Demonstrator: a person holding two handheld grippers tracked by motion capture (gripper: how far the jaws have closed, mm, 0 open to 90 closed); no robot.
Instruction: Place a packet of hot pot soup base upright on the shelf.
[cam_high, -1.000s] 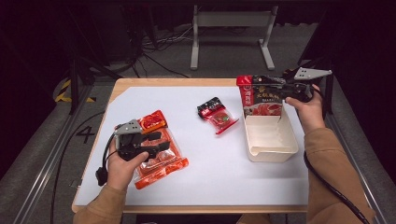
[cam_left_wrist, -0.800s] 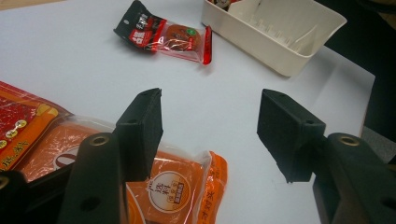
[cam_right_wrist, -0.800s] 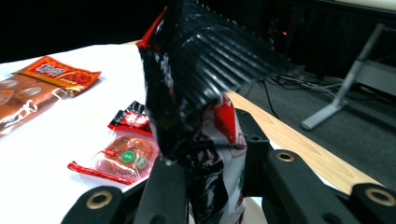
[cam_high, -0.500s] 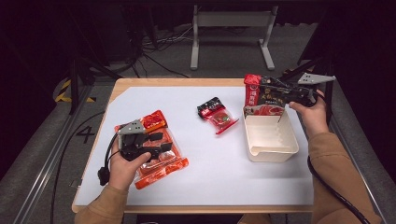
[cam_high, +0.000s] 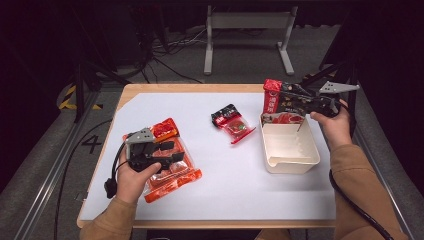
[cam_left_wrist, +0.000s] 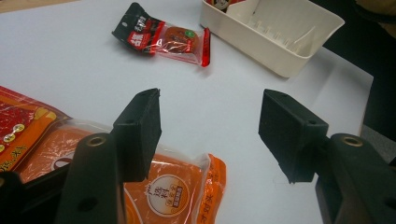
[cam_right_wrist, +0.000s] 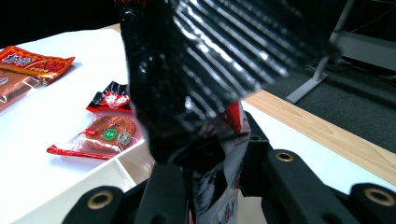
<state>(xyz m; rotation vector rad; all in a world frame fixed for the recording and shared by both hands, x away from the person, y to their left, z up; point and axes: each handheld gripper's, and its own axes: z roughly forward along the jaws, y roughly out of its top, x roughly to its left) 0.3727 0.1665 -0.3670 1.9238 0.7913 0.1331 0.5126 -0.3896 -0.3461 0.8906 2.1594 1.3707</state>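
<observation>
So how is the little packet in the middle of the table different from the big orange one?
The small packet is much smaller than the big orange packet. The small one has a black top and a clear red-edged window; the big one is orange and red all over. The small one lies alone mid-table; the big one lies under the open left tongs. Both lie flat on the white table, outside the cream tray.

The counter (cam_high: 150, 90), a wooden top covered by a white sheet, is set in a dark room. Beyond its far edge a grey metal stand (cam_high: 247, 35) is placed on grey carpeted floor (cam_high: 45, 150), and black cables (cam_high: 170, 55) are strewn left of that stand. Left of the counter, yellow-and-black tape (cam_high: 67, 97) and a painted number 4 (cam_high: 92, 144) are seen on the floor.
</observation>
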